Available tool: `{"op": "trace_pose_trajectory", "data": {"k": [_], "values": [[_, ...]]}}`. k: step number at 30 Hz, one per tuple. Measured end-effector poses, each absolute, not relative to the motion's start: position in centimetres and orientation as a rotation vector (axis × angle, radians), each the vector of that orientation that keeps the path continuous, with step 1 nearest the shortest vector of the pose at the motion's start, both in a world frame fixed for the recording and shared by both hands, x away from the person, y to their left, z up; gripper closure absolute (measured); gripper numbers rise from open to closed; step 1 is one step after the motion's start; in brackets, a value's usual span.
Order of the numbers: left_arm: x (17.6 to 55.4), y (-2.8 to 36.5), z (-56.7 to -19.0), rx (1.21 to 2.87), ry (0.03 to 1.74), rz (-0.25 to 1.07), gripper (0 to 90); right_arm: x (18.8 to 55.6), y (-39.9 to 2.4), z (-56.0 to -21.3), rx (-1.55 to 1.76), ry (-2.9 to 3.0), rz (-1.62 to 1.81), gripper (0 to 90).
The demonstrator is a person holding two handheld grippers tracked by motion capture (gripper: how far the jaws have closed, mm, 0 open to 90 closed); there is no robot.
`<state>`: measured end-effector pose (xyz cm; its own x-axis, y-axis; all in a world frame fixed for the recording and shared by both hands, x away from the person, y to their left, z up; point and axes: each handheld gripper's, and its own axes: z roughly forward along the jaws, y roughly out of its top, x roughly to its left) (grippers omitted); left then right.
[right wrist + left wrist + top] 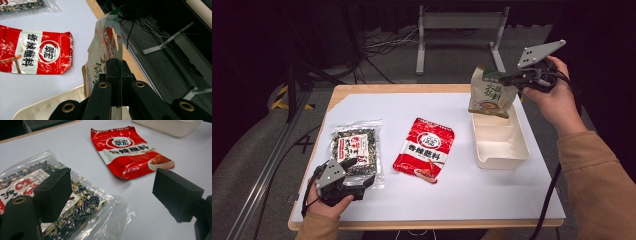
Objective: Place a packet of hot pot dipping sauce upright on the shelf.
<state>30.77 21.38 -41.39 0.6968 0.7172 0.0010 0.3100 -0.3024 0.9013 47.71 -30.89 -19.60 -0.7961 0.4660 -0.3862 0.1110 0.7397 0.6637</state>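
Note:
My right gripper (507, 79) is shut on the top edge of a beige and green sauce packet (491, 93), which hangs in the air over the far end of the cream tray (502, 150). In the right gripper view the packet (105, 50) is pinched flat between the jaws, with the tray's rim (47, 106) below. My left gripper (359, 172) rests open at the near left, one jaw over the corner of a clear bag of dark dried greens (357, 147). That bag (80, 207) lies under the left jaw. A red seasoning packet (424, 149) lies flat mid-table.
The white mat (447, 192) covers the wooden table (362, 89). Beyond the far edge are a metal stand (459, 35) and cables on the floor. The red packet (127, 152) lies ahead of the left gripper.

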Motion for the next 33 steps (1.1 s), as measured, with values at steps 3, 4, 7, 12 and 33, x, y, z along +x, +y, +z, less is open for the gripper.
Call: {"op": "trace_pose_trajectory", "data": {"k": [3,4,7,12,33], "values": [[30.7,21.5,-41.4,1.892,0.805,0.503,16.2,48.1,-31.0,-19.6,0.429,2.388,0.871,89.4],[30.7,21.5,-41.4,1.894,0.801,0.509,16.2,48.3,-31.1,-19.6,0.426,2.387,0.871,89.5],[30.5,21.6,-41.4,1.892,0.809,0.509,16.2,48.7,-31.2,-19.7,0.415,2.384,0.874,89.4],[30.2,21.8,-41.5,1.894,0.819,0.514,16.1,49.8,-31.5,-20.3,0.412,2.391,0.868,89.4],[28.9,22.6,-41.8,1.897,0.862,0.533,15.9,53.0,-33.5,-22.2,0.397,2.415,0.825,89.4]]}}
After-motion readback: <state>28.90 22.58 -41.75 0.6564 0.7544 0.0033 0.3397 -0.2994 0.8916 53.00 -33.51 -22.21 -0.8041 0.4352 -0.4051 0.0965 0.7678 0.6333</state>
